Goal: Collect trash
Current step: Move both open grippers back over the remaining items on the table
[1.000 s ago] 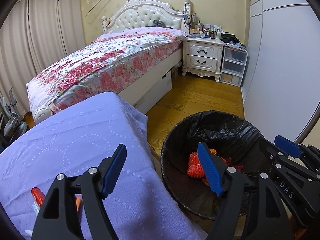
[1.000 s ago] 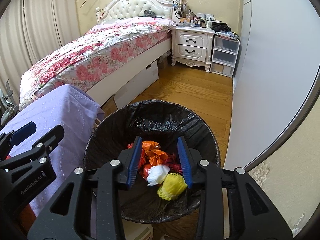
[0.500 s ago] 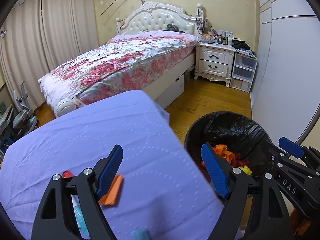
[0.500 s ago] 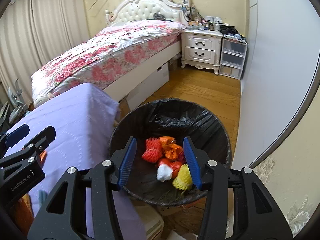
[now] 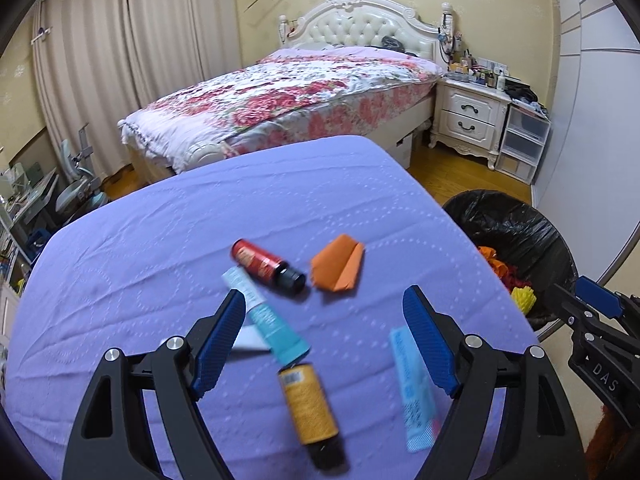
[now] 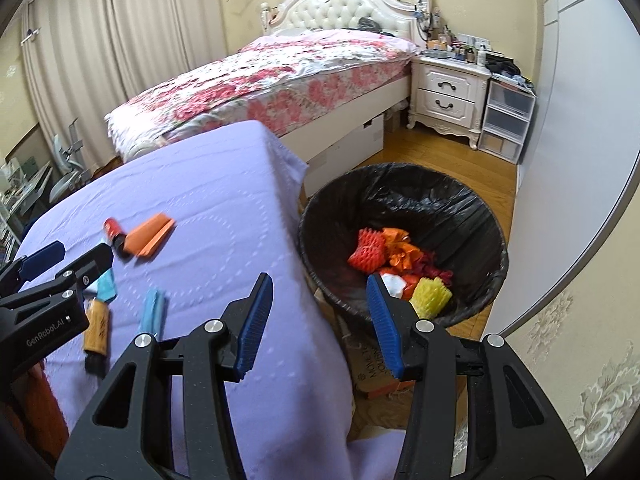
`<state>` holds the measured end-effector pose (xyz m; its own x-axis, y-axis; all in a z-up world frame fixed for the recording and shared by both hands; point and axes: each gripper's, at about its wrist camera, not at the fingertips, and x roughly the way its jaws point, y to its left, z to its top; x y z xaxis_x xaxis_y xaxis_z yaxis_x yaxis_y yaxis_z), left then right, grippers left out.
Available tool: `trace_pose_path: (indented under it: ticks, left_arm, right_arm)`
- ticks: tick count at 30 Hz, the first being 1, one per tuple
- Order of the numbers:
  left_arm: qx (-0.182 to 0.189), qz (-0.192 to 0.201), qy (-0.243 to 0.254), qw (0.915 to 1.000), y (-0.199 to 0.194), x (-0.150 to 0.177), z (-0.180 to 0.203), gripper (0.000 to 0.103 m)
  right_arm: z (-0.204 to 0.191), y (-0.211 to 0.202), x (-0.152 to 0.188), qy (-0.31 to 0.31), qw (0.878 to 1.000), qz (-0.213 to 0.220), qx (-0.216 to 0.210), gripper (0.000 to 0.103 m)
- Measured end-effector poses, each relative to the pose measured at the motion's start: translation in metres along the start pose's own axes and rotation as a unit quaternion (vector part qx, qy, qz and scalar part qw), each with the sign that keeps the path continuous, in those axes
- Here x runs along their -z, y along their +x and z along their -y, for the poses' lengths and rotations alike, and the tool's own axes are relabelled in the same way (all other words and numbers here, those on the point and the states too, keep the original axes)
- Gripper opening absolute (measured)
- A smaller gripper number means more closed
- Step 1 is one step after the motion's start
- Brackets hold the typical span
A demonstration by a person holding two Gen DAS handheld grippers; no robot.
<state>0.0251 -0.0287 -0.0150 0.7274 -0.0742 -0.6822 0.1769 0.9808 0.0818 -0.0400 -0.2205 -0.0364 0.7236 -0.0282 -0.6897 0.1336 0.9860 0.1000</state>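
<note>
On the purple-covered table (image 5: 160, 240) lie a red bottle (image 5: 266, 266), an orange folded paper (image 5: 338, 266), a teal tube (image 5: 268, 320), a yellow bottle (image 5: 310, 408) and a light blue wrapper (image 5: 414, 388). My left gripper (image 5: 324, 344) is open and empty above the teal tube and yellow bottle. My right gripper (image 6: 316, 320) is open and empty over the table's right edge, beside the black-lined trash bin (image 6: 472, 200) holding orange, red, white and yellow scraps (image 6: 394, 258). The bin also shows in the left wrist view (image 5: 516, 224).
A bed with floral cover (image 5: 288, 96) stands behind the table. A white nightstand (image 5: 470, 118) and plastic drawers (image 5: 524, 144) stand at the back right. A grey wardrobe wall (image 6: 580, 120) runs along the right. A cardboard piece (image 6: 372, 372) lies on the floor below the bin.
Both grippers have swung left from above the bin towards the table. The table's trash items have come into the left wrist view. Both grippers stay open.
</note>
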Motion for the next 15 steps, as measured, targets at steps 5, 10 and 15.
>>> trace_pose_path:
  ticks: [5, 10, 15]
  left_arm:
    - [-0.011, 0.004, -0.008, 0.9999, -0.013, 0.018, -0.012, 0.079]
    - [-0.023, -0.013, -0.022, 0.9994, -0.013, 0.036, -0.024, 0.079]
    - [-0.026, -0.035, -0.043, 0.9982, -0.007, 0.049, -0.040, 0.079]
  right_arm:
    - [-0.018, -0.007, 0.016, -0.020, 1.000, -0.005, -0.015, 0.048]
    - [-0.030, -0.009, 0.028, -0.034, 0.999, -0.012, -0.026, 0.048]
    - [-0.038, -0.009, 0.034, -0.038, 0.999, -0.015, -0.033, 0.048]
